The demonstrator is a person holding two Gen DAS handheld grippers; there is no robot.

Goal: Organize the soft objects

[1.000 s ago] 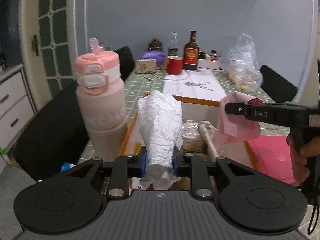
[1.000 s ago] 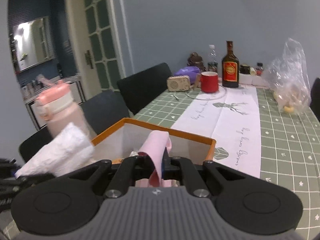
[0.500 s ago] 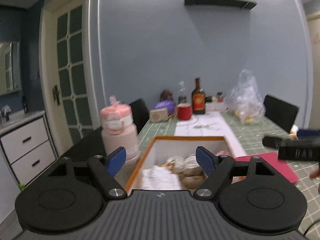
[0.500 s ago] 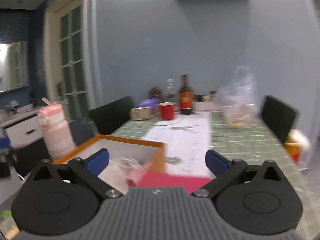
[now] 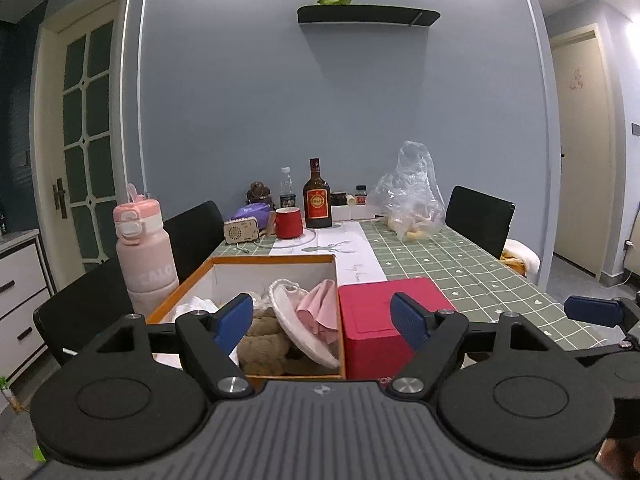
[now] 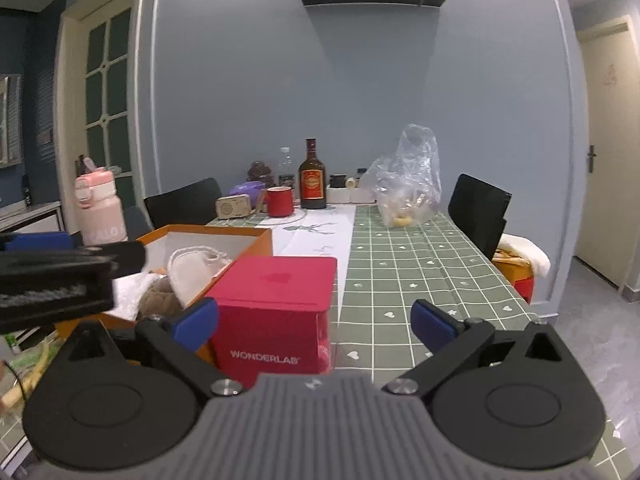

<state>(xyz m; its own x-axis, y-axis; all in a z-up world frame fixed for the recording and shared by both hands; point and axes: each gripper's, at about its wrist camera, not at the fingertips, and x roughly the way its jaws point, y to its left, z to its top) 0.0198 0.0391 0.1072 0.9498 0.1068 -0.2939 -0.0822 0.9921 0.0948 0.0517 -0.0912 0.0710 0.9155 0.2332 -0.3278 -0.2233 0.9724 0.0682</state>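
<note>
Counts: one orange-rimmed box (image 5: 192, 280), one red box (image 5: 384, 312), one pink bottle (image 5: 144, 256), one red mug (image 5: 289, 222), one brown liquor bottle (image 5: 317, 200), one plastic bag (image 5: 412, 196), two black chairs (image 5: 192, 236) (image 5: 478, 216), one wall shelf (image 5: 368, 14).

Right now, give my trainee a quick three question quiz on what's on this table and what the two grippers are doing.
1. True or false: the left gripper is shut on the pink cloth.
2. What stands directly right of the orange-rimmed box? A) red mug B) red box C) pink bottle
3. Fill in: the right gripper is ____ and holds nothing.

Key:
1. False. Its jaws are spread; the cloth lies in the box beside the white pouch.
2. B, the red box. The red mug sits far back; the pink bottle stands left.
3. open
</note>
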